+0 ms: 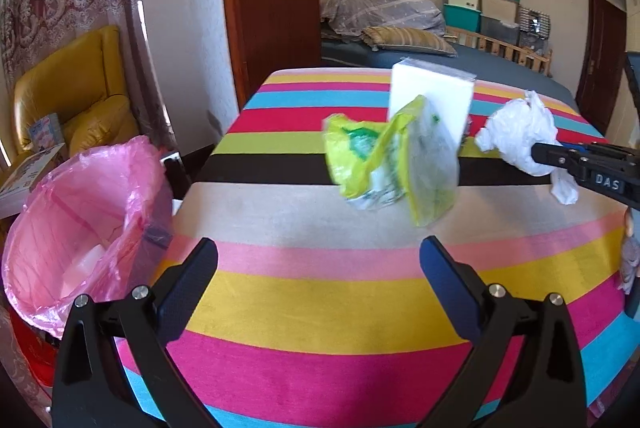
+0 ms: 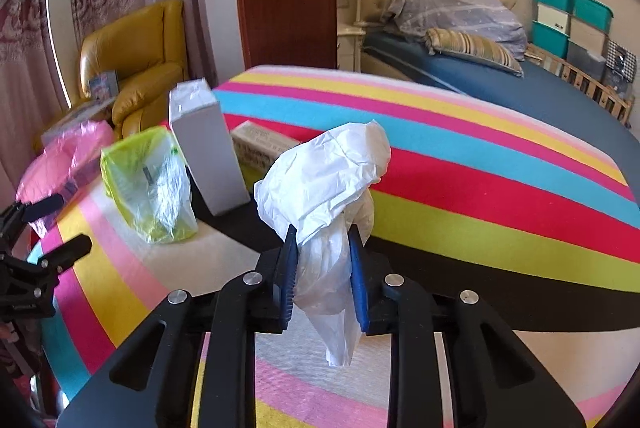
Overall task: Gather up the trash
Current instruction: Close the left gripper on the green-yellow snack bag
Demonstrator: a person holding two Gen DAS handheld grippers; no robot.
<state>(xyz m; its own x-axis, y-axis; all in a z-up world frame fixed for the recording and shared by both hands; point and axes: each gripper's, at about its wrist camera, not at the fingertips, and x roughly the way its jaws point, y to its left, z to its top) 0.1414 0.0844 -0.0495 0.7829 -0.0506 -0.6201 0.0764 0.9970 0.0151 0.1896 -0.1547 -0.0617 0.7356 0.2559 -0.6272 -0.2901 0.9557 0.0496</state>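
My right gripper [image 2: 323, 232] is shut on a crumpled white tissue [image 2: 324, 176] and holds it above the striped table; the tissue [image 1: 520, 132] and that gripper [image 1: 540, 154] also show at the right of the left wrist view. A yellow-green plastic bag [image 1: 384, 160] lies mid-table in front of an upright white box [image 1: 436, 96]; the bag [image 2: 148, 180] and box [image 2: 208, 148] show at the left of the right wrist view. My left gripper [image 1: 318, 252] is open and empty, short of the bag. A bin with a pink liner [image 1: 80, 212] stands at the table's left edge.
The table wears a striped cloth [image 1: 320, 292]. A small flat carton [image 2: 260, 144] lies behind the white box. A yellow armchair [image 1: 80, 96] with books stands left, beyond the bin. A bed [image 1: 400, 28] and stacked storage boxes [image 1: 480, 0] lie beyond the table.
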